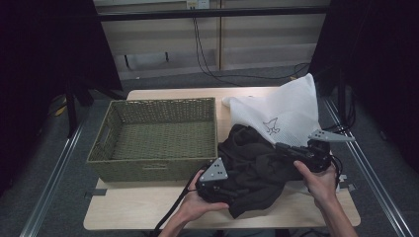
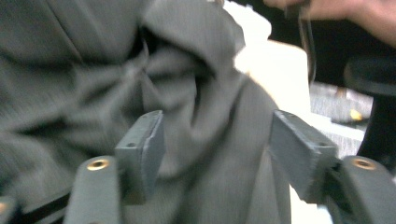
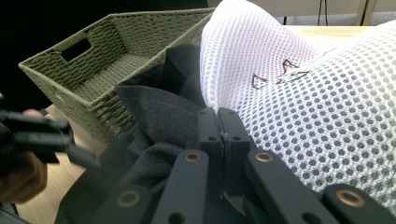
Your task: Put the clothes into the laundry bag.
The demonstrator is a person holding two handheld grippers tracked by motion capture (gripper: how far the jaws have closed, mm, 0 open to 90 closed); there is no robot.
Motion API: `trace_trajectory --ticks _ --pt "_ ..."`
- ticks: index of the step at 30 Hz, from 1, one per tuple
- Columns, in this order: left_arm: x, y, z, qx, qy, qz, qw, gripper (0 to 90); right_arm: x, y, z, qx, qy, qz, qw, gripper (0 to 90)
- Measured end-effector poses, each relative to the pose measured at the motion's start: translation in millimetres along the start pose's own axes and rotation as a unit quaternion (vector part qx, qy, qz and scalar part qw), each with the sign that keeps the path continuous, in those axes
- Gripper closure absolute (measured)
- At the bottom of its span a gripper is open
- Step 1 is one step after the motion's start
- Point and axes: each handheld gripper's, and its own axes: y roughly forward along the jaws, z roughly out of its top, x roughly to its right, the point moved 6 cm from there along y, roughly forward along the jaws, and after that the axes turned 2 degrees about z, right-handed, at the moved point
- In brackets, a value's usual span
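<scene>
Gripping the dark garment (image 3: 154, 116), the right tool (image 3: 218, 122) was clenched on its edge beside the white mesh bag (image 3: 327, 102); the left tool (image 2: 217, 144) sat released, fabric between its jaws.

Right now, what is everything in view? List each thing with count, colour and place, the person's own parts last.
Woven wicker basket: one, olive green, left half of table, nothing in it.
Crumpled dark garment: one, charcoal to black, right of basket, partly in the bag's mouth.
White mesh laundry bag: one, white with small dark print, right rear of table.
Wooden table: one, light wood.
Cables: several, black, on floor behind table.
Left gripper: black, jaws apart around garment folds.
Right gripper: black, jaws closed on bag edge and garment.
Hands: two, bottom edge.
</scene>
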Motion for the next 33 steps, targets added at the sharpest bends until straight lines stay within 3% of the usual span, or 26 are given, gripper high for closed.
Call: trace_trajectory --ticks 1,3,4,5,6,8,10,13,14,15,17,18,19,20,24,27,28,29,30,33 --pt "2.0 1.6 -4.9 -0.002 0.011 -0.006 0.9999 49.2 0.1 0.1 -0.3 -0.001 0.001 0.000 1.0000 89.1" --pt "1.8 2.8 -9.4 -0.012 0.014 -0.004 0.9998 48.4 1.3 0.4 -0.7 -0.003 -0.004 -0.001 1.0000 89.2" --pt "3.9 6.1 -17.6 -0.021 -0.002 -0.039 0.9990 47.7 1.3 1.1 -1.0 -0.002 -0.001 0.000 1.0000 89.1" --pt "4.7 8.1 -22.4 -0.031 -0.002 -0.048 0.9984 44.6 1.3 1.2 -1.2 -0.003 -0.001 0.000 1.0000 89.1" --pt "4.4 9.9 -27.2 -0.043 0.005 -0.040 0.9983 41.2 0.7 1.0 -1.2 -0.003 0.001 0.001 1.0000 89.1" --pt "5.1 12.2 -31.3 -0.053 0.009 -0.043 0.9977 32.4 1.8 1.0 -1.7 -0.005 -0.003 -0.001 1.0000 89.1" --pt "6.0 18.6 -41.3 -0.079 0.021 -0.048 0.9955 25.3 1.8 1.3 -2.0 -0.006 -0.002 0.000 1.0000 89.1" --pt "5.0 22.3 -46.4 -0.096 0.025 -0.048 0.9939 22.0 1.6 1.3 -2.1 -0.006 -0.003 0.000 1.0000 89.1" --pt "-0.7 27.4 -47.1 -0.105 0.012 -0.034 0.9938 21.4 1.7 2.0 -2.4 -0.009 -0.003 0.002 1.0000 89.1" --pt "-0.7 27.4 -47.1 -0.105 0.012 -0.034 0.9938 22.2 1.7 2.0 -2.4 -0.009 -0.003 0.002 1.0000 89.1" --pt "-2.0 29.8 -46.9 -0.113 0.028 -0.022 0.9930 24.7 1.4 2.8 -3.0 -0.010 -0.004 0.002 0.9999 89.1" --pt "-4.3 31.2 -44.6 -0.124 0.036 0.002 0.9917 34.8 1.1 3.0 -2.9 -0.010 -0.003 0.002 0.9999 89.1" --pt "-4.3 31.2 -44.6 -0.124 0.036 0.002 0.9917 40.4 1.4 3.0 -2.9 -0.010 -0.003 0.001 0.9999 89.1" --pt "-8.6 33.8 -41.4 -0.117 0.024 0.020 0.9926 48.2 1.4 3.1 -2.8 -0.010 -0.002 0.002 0.9999 89.1" --pt "-12.1 39.6 -36.8 -0.103 0.010 0.025 0.9944 74.6 0.0 3.1 -2.0 -0.010 0.001 0.003 0.9999 89.1" --pt "-11.3 40.9 -33.1 -0.095 -0.008 0.023 0.9952 80.0 0.6 3.4 -0.5 -0.010 -0.004 0.003 0.9999 89.1" --pt "-11.2 42.4 -29.3 -0.072 -0.031 0.003 0.9969 80.7 0.1 3.2 0.7 -0.009 -0.001 0.004 1.0000 89.1" --pt "-11.2 42.4 -29.3 -0.072 -0.031 0.003 0.9969 81.1 0.1 3.2 0.7 -0.009 -0.001 0.004 1.0000 89.1" --pt "-11.7 42.7 -22.2 -0.045 -0.056 -0.012 0.9973 81.4 -3.9 2.5 4.7 -0.005 -0.005 0.006 1.0000 89.2" --pt "-10.3 45.6 -14.7 -0.036 -0.048 -0.005 0.9982 81.8 -9.7 1.4 9.9 0.000 -0.004 0.013 0.9999 89.1"
